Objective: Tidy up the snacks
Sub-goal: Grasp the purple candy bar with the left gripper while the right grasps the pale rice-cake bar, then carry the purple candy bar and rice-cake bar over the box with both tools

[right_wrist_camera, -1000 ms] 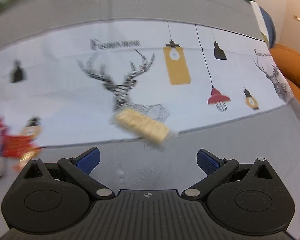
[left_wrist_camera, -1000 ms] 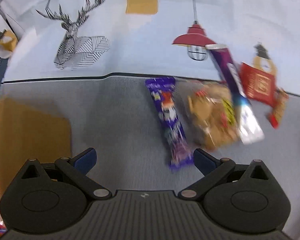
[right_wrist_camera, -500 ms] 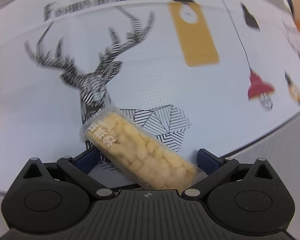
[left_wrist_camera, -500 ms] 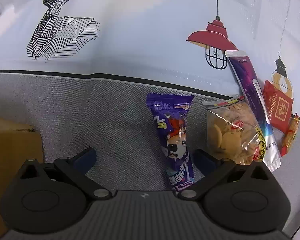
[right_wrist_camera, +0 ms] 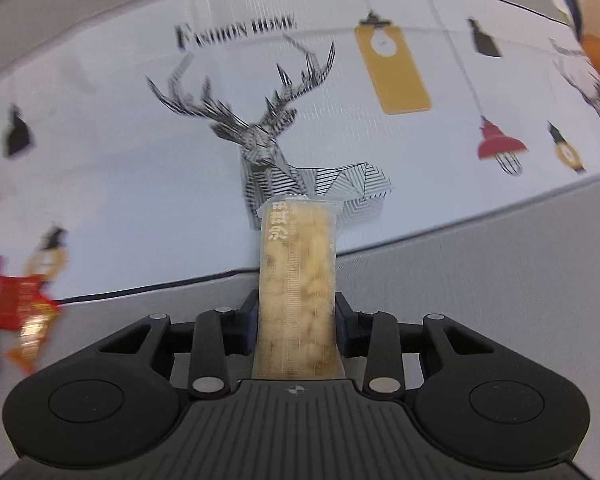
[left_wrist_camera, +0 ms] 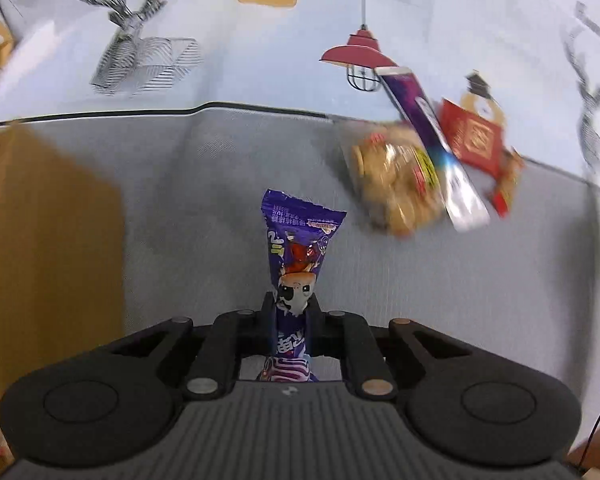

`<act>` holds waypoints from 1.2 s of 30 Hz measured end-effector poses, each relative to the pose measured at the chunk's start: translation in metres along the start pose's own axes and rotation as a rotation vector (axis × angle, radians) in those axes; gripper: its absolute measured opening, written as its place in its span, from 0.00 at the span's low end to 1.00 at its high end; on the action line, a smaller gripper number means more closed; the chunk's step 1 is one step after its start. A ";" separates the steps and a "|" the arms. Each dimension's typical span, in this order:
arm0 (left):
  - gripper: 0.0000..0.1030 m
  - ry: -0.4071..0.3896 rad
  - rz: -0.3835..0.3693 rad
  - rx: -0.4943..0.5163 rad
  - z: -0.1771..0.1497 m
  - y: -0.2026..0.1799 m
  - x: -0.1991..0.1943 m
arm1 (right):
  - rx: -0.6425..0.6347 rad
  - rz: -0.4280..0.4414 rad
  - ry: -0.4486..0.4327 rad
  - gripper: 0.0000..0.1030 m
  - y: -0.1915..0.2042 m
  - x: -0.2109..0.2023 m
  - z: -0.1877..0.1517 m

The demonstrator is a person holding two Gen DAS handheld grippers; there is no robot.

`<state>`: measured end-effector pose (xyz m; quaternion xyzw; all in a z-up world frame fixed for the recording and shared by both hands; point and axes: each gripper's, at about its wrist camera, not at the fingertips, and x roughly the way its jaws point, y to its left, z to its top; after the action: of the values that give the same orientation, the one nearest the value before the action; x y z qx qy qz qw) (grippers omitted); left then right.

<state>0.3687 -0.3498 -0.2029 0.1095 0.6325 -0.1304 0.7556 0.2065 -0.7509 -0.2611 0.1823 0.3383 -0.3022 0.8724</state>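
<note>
In the left wrist view my left gripper [left_wrist_camera: 292,314] is shut on a purple snack packet [left_wrist_camera: 300,240], which sticks out forward from the pads, clear of the grey fabric surface [left_wrist_camera: 204,208]. In the right wrist view a clear-wrapped yellow puffed bar [right_wrist_camera: 298,256] stands lengthwise between the pads of my right gripper [right_wrist_camera: 296,314]. That gripper's jaws are closing, and both pads press on the bar's sides. The bar is held above the white printed cloth [right_wrist_camera: 140,200].
A brown cardboard box [left_wrist_camera: 40,248] stands at the left of the left wrist view. A bag of round biscuits [left_wrist_camera: 392,188], a long purple stick pack [left_wrist_camera: 432,148] and a red packet [left_wrist_camera: 476,140] lie at the right. Red wrappers [right_wrist_camera: 16,304] lie at the left edge of the right wrist view.
Both grippers went from wide open to closed on a snack. The purple packet has come up off the fabric. The yellow bar, earlier lying slantwise, now points straight ahead between the pads.
</note>
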 end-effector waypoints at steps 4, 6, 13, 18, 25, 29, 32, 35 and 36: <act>0.13 -0.056 -0.035 0.025 -0.039 0.008 -0.048 | 0.042 0.040 -0.052 0.36 0.014 -0.064 -0.019; 0.13 -0.085 -0.057 0.029 -0.062 0.014 -0.076 | 0.062 0.051 -0.062 0.36 0.019 -0.092 -0.031; 0.13 -0.179 -0.056 0.074 -0.139 0.043 -0.155 | 0.128 0.179 -0.167 0.36 0.070 -0.228 -0.081; 0.13 -0.243 -0.013 0.101 -0.205 0.080 -0.199 | 0.124 0.283 -0.200 0.36 0.114 -0.317 -0.113; 0.13 -0.281 0.045 0.103 -0.293 0.133 -0.224 | -0.001 0.436 -0.197 0.36 0.181 -0.423 -0.166; 0.13 -0.294 0.049 0.090 -0.333 0.153 -0.228 | -0.062 0.509 -0.168 0.36 0.215 -0.464 -0.195; 0.13 -0.307 0.039 0.085 -0.355 0.163 -0.231 | -0.149 0.556 -0.164 0.36 0.240 -0.488 -0.212; 0.13 -0.325 0.016 0.069 -0.373 0.174 -0.236 | -0.223 0.568 -0.202 0.36 0.256 -0.511 -0.221; 0.13 -0.336 0.012 0.060 -0.378 0.177 -0.239 | -0.232 0.570 -0.211 0.36 0.258 -0.517 -0.221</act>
<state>0.0380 -0.0437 -0.0338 0.1126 0.4923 -0.1614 0.8479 -0.0353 -0.2328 -0.0255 0.1369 0.2134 -0.0225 0.9671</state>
